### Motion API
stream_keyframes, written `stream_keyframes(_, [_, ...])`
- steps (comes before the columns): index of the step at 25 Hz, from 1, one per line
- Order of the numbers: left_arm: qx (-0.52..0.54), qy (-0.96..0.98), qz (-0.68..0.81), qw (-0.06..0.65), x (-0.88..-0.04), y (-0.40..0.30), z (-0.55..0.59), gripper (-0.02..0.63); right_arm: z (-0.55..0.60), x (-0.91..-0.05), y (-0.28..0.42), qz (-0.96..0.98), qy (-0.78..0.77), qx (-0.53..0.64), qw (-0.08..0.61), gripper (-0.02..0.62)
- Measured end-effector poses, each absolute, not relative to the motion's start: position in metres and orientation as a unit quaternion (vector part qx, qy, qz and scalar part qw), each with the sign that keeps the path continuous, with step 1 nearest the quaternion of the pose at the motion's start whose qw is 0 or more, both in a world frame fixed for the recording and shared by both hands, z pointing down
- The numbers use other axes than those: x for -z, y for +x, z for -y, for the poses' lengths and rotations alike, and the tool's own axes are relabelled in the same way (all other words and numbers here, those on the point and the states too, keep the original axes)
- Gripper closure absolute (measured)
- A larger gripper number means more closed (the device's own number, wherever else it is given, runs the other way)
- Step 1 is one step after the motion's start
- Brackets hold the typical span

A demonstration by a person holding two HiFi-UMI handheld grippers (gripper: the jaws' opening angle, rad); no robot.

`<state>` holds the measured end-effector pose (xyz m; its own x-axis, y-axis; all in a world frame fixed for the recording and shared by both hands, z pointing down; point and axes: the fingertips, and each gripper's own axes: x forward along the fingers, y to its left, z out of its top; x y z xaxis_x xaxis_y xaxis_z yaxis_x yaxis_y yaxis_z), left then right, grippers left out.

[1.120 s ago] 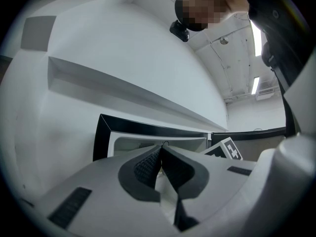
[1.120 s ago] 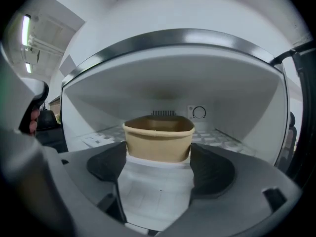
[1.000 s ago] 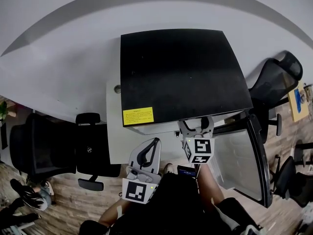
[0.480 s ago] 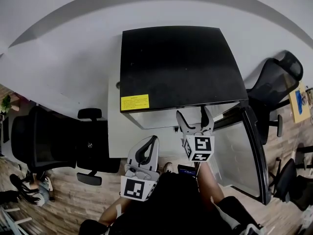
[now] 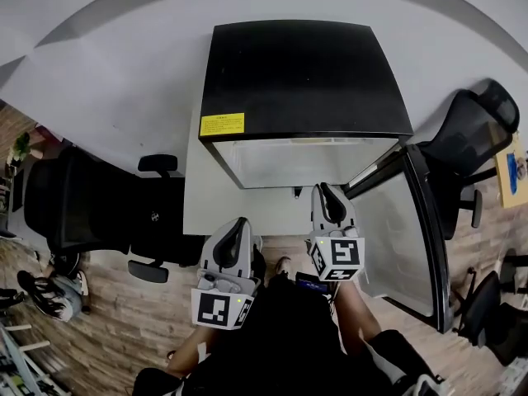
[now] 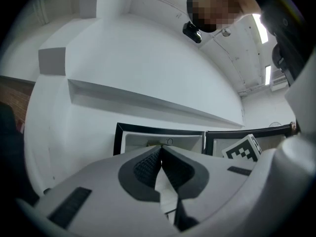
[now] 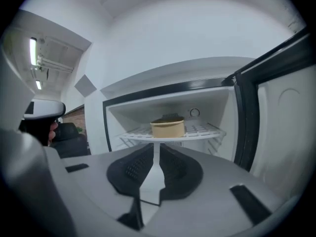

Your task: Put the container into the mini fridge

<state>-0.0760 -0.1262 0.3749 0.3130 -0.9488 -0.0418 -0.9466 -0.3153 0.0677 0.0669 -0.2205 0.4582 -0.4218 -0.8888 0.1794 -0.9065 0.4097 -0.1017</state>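
Note:
The black mini fridge (image 5: 301, 73) stands open, its door (image 5: 400, 238) swung out to the right. In the right gripper view a tan round container (image 7: 168, 127) sits alone on the wire shelf (image 7: 207, 131) inside. My right gripper (image 5: 328, 191) hangs just in front of the opening, clear of the container. Its jaws (image 7: 156, 149) are closing to a thin slit with nothing between them. My left gripper (image 5: 239, 226) is lower left of the fridge, shut and empty (image 6: 161, 149). The fridge opening (image 6: 163, 139) shows beyond it.
A white low surface (image 5: 206, 213) adjoins the fridge on the left. Black office chairs stand at the left (image 5: 74, 213) and at the right (image 5: 474, 130) behind the open door. White wall runs behind, wood floor below.
My right gripper has drawn back out of the fridge opening toward me, and its jaws, wide apart before, have come together. The left gripper has barely moved.

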Motion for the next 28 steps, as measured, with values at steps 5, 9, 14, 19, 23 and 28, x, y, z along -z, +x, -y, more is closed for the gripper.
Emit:
stream_keyframes(5, [0.041, 0.804, 0.593, 0.01, -0.374, -0.085, 0.109, 0.595, 0.192, -0.458, 0.068, 0.839, 0.534, -0.096, 0.048, 0.566])
stream_keyframes(9, [0.045, 0.809, 0.586, 0.007, -0.376, -0.087, 0.102, 0.595, 0.169, -0.445, 0.065, 0.841, 0.532, -0.09, 0.035, 0.571])
stream_keyframes(14, [0.054, 0.82, 0.57, 0.004, -0.375, -0.094, 0.097, 0.595, 0.141, -0.425, 0.052, 0.844, 0.527, -0.094, 0.022, 0.572])
stream_keyframes(19, [0.057, 0.832, 0.551, 0.001, -0.378, -0.099, 0.09, 0.595, 0.117, -0.418, 0.045, 0.837, 0.537, -0.105, 0.009, 0.572])
stream_keyframes(23, [0.061, 0.839, 0.541, -0.004, -0.376, -0.105, 0.088, 0.595, 0.112, -0.413, 0.04, 0.831, 0.548, -0.096, 0.01, 0.573])
stream_keyframes(28, [0.072, 0.838, 0.54, -0.001, -0.372, -0.111, 0.085, 0.595, 0.11, -0.409, 0.039, 0.825, 0.557, -0.089, 0.011, 0.574])
